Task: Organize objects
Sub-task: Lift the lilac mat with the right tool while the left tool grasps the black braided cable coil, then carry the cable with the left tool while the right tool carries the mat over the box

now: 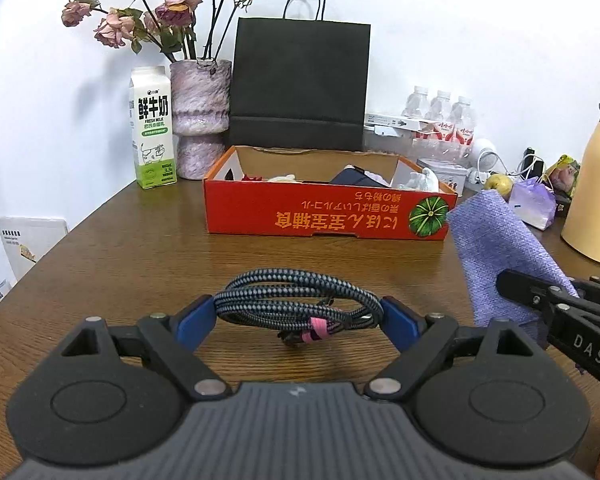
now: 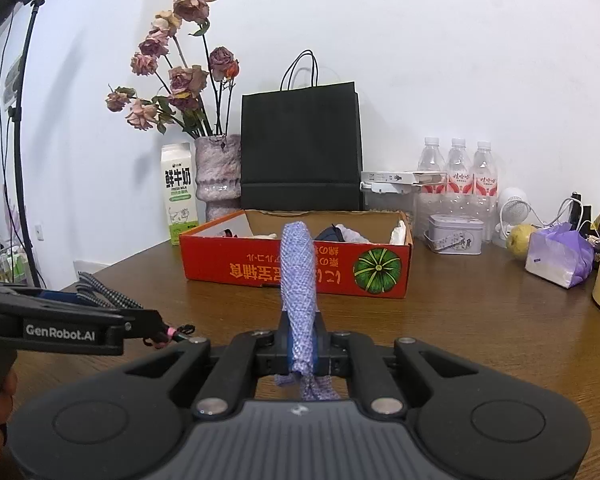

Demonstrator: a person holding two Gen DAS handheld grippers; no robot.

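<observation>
Milk carton, vase, black bag stand behind red box

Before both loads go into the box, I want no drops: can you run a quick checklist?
1. Left tongs holding cable coil at both ends: ok.
2. Coil clear of table: ok.
3. Pink tie on coil: ok.
4. Right tongs shut on cloth: ok.
5. Red box open on top: ok.
6. Free room inside box: cannot tell, several things already lie in it.
</observation>
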